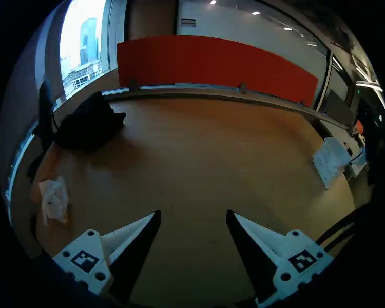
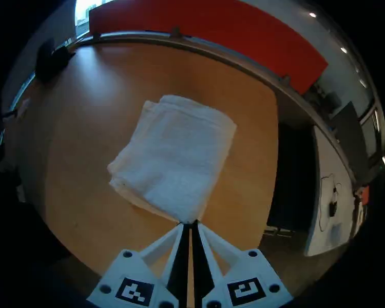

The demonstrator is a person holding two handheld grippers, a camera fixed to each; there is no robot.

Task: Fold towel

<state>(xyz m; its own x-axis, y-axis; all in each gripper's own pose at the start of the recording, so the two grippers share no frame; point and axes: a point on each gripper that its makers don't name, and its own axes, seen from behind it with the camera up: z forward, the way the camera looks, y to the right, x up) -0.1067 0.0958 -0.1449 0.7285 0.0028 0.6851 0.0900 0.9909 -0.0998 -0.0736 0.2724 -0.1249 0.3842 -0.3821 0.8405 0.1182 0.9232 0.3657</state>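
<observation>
Right, my right gripper [image 2: 188, 225] has its fingers squeezed together on what looks like the near corner of the folded white towel [image 2: 174, 154], which lies on the wooden table [image 2: 90, 102]. My left gripper [image 1: 192, 219] gapes wide, holding nothing.

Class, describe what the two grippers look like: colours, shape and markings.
Both the left gripper and right gripper have white bodies with tapering, triangular jaws, black on their inner faces. Each jaw base carries a black-and-white square marker and small round holes.
</observation>
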